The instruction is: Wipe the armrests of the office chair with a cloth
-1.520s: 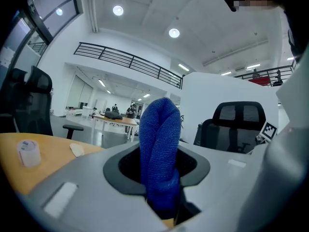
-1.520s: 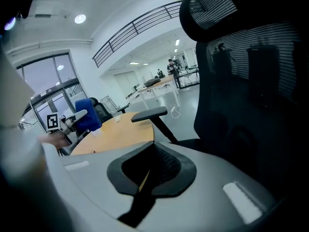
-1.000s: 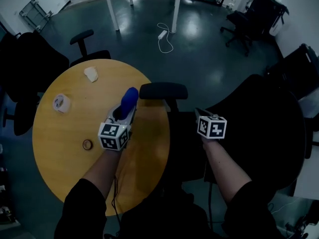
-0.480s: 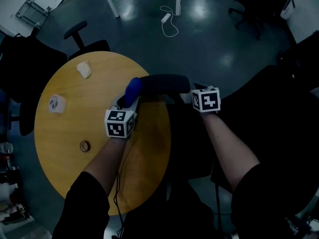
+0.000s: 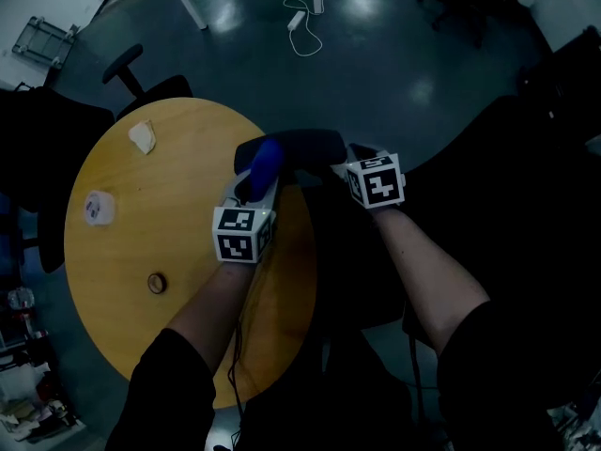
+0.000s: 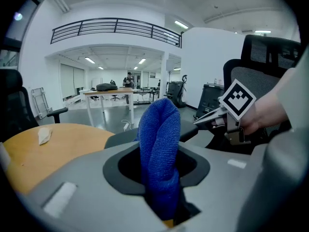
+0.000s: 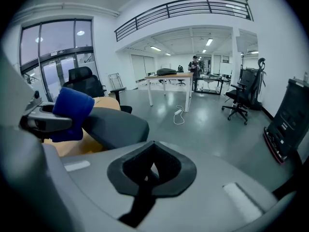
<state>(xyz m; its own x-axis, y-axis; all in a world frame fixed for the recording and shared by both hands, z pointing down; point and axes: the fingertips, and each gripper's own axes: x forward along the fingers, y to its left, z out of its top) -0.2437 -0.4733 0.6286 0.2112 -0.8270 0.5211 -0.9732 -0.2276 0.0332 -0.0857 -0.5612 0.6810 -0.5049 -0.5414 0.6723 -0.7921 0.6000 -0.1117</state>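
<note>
The black armrest [image 5: 299,147] of the office chair lies just past the round table's right edge. A blue cloth [image 5: 264,165] sticks up from my left gripper [image 5: 258,182], which is shut on it, and the cloth rests against the armrest's left end. In the left gripper view the cloth [image 6: 161,144] stands folded between the jaws, with the armrest [image 6: 189,128] right behind it. My right gripper [image 5: 351,161] sits at the armrest's right end, shut with nothing in it. The right gripper view has the armrest [image 7: 116,126] and the cloth [image 7: 72,108] at its left.
The wooden round table [image 5: 141,252] carries a crumpled paper [image 5: 143,136], a tape roll [image 5: 97,208] and a small ring [image 5: 157,283]. The chair's dark backrest [image 5: 507,195] fills the right. Other office chairs [image 5: 141,78] and a cable [image 5: 299,19] are on the floor.
Both grippers have moved forward to the armrest. The blue cloth went from the table's edge onto the armrest's left end, and the right gripper came up to its right end.
</note>
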